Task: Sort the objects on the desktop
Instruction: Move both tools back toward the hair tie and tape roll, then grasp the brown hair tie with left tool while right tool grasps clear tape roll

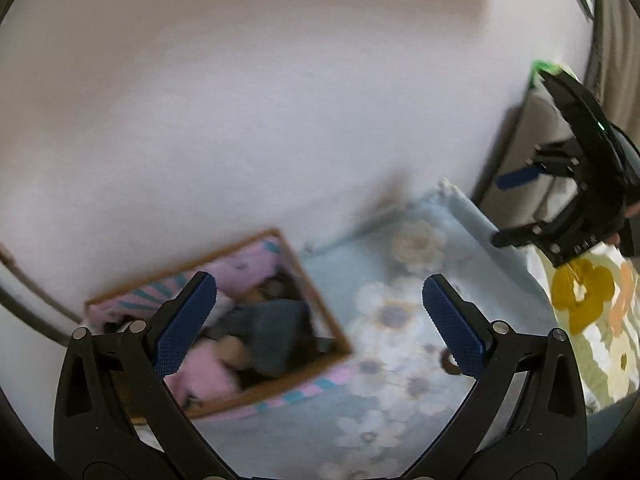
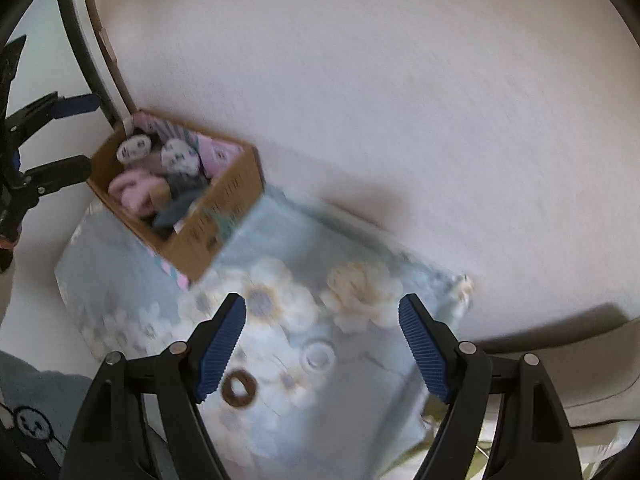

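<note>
A: Where's the stuff vs. the claws?

B: Cardboard box (image 2: 176, 196) sits at the far left corner of the light-blue floral cloth (image 2: 280, 312), up against the white wall (image 2: 400, 100). It's full of soft things: pink, grey, white w/ dark marks. Right gripper (image 2: 322, 344) hangs above the cloth's near part, jaws spread wide, nothing btwn them. Brown ring (image 2: 239, 389) lies on the cloth just beside its left fingertip; a clear ring (image 2: 319, 357) is a bit further in, roughly btwn the two fingers in that view.

A: Left one?

B: Left gripper (image 1: 320, 320) is also released, empty. Box (image 1: 224, 320) shows under and behind its left finger, brown ring (image 1: 450, 362) peeks out by its right finger. Pics are blurred, so can't tell how high it is.

A: Edges, room?

B: Cloth's far edge runs along the wall; its right corner (image 2: 464, 284) is ruffled. Bare cloth btwn box and rings. Grippers well apart: each sees the other at the frame's side, right gripper (image 1: 532, 208) over a yellow-flower fabric (image 1: 580, 292).
</note>
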`<state>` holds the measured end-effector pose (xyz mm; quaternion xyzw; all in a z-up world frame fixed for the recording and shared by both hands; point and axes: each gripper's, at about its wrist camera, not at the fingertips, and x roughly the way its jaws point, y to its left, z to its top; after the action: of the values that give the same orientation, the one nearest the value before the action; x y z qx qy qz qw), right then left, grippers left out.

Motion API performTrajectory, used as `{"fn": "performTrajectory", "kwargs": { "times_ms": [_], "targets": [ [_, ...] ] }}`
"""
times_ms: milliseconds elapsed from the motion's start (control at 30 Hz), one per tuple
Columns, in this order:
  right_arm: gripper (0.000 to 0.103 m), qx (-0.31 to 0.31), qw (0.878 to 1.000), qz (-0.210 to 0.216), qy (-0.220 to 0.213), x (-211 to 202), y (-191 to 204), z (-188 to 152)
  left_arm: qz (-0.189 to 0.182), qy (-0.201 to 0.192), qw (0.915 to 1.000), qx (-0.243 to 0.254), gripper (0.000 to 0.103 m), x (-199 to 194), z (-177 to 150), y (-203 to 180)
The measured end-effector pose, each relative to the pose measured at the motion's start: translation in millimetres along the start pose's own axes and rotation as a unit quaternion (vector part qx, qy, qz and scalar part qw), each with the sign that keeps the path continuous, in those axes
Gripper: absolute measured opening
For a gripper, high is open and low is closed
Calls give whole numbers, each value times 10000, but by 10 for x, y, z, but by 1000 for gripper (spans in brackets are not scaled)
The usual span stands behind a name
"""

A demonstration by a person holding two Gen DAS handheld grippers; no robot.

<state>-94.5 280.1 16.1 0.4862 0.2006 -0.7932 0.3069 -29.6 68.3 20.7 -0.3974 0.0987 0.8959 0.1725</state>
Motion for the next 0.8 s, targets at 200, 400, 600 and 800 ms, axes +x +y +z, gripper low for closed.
{"fn": "performTrajectory", "kwargs": {
  "times_ms": [200,400,600,800],
  "targets": [
    [76,-274,9992,296,69,352,-162,-358,-491,341,9976,340,103,468,-576,-759],
    [75,-707,9953,607,267,918,-115,-684,-773,739,9932,453,103,982,-1138,-1327],
    [75,-913,9918,831,331,1210,-78,-866,-766,606,9946,362,102,1173,-1297,-1529],
    [75,-950,9907,939,270,1317,-88,-857,-778,647,9947,159,88,1304,-1334,-1530]
  ]
}}
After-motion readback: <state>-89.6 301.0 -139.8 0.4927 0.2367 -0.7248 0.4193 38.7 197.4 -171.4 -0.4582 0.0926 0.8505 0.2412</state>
